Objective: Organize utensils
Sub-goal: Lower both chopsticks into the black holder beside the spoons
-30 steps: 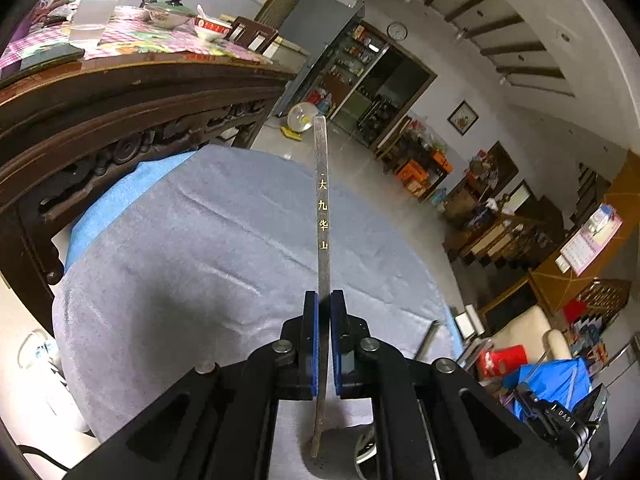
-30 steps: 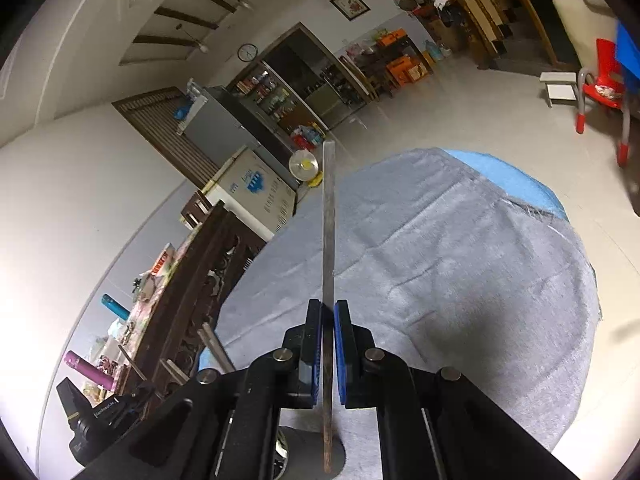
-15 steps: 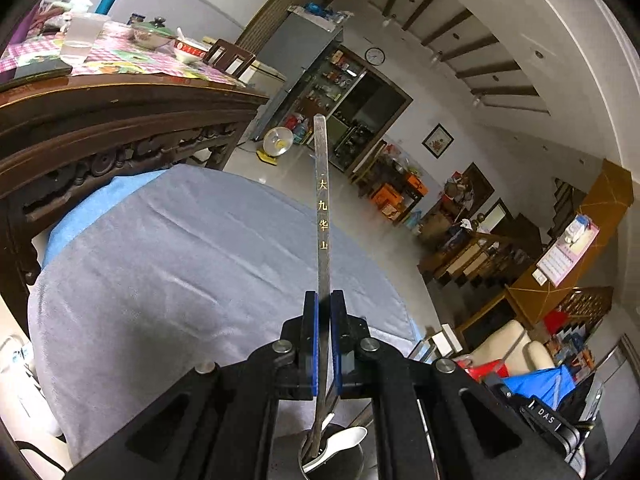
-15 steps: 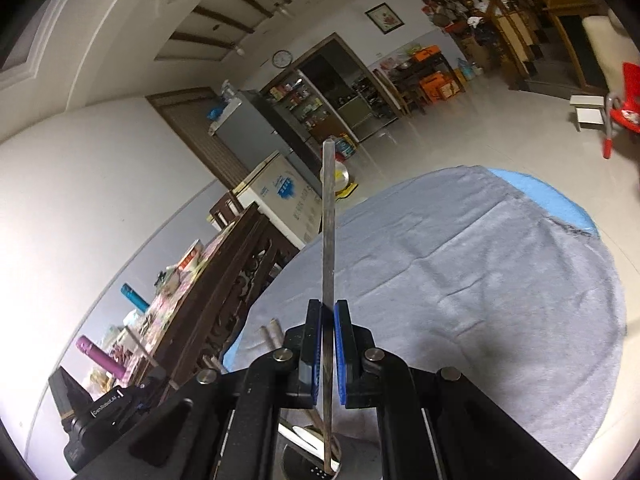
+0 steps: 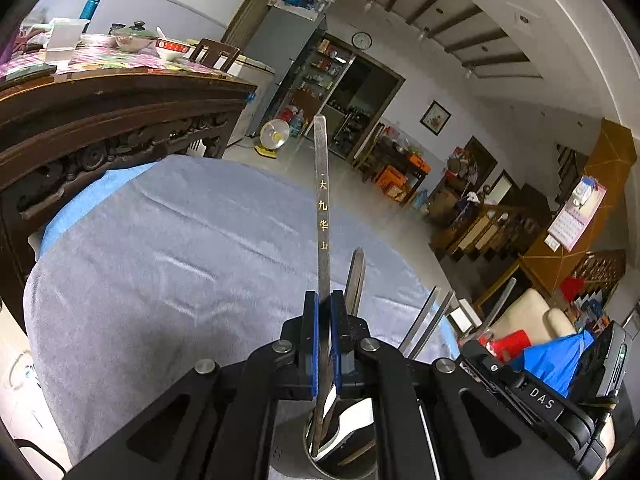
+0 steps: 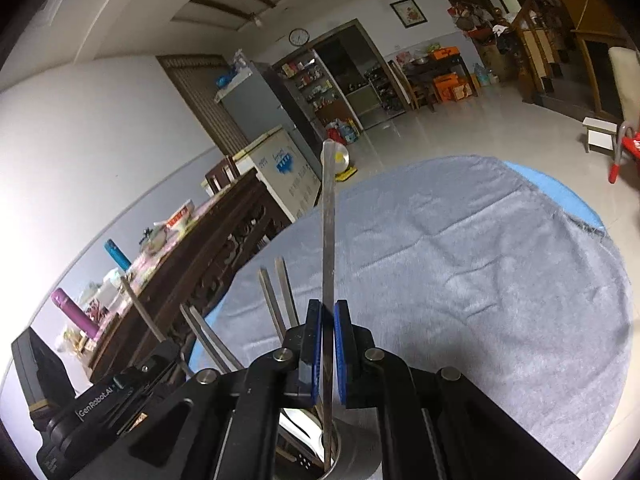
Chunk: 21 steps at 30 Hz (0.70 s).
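Grey cloth covers the round surface (image 5: 160,248), bare of cutlery, while each hand-held gripper (image 5: 325,320) (image 6: 328,328) clamps a flat steel chopstick (image 5: 322,184) (image 6: 329,216) whose tip already dips into the round metal holder (image 5: 320,462) (image 6: 340,452) among other utensils, so seemingly only release remains

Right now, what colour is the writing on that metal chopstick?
Gold characters on the silvery chopstick, clearest in the left wrist view.

A lived-in home: carved wooden dining table (image 5: 120,112) set with bowls, fridge (image 5: 288,60), wall clock (image 5: 361,39).

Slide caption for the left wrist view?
Left gripper lowers an engraved steel chopstick into the round metal utensil holder.
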### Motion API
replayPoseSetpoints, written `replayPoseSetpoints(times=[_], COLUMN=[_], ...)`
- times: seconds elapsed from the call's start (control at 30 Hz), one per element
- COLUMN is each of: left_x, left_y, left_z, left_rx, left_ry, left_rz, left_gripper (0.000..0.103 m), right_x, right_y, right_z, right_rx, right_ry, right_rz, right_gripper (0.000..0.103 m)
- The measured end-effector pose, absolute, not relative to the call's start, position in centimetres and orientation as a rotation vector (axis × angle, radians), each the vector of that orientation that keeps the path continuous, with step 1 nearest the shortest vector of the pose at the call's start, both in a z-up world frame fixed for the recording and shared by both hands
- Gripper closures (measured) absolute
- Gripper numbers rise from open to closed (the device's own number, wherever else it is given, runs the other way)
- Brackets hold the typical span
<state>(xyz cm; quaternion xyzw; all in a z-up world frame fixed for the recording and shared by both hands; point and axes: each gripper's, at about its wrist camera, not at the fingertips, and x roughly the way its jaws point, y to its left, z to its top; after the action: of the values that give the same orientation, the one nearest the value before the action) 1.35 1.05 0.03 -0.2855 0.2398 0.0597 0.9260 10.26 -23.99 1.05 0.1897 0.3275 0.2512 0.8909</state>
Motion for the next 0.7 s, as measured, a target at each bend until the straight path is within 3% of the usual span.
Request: replayPoseSetpoints(times=[0.7], left_x=[1.2], left_y=[-0.4], left_z=[-2.1], left_rx=[-0.544], left_ry=[0.556], left_rz=[0.106], left_gripper=[0.097], right_x=[8.5], right_y=[-22.1], right_z=[-1.0], right_rx=[0.274], right_ry=[0.716], right_rz=[0.533], right_gripper=[0.096])
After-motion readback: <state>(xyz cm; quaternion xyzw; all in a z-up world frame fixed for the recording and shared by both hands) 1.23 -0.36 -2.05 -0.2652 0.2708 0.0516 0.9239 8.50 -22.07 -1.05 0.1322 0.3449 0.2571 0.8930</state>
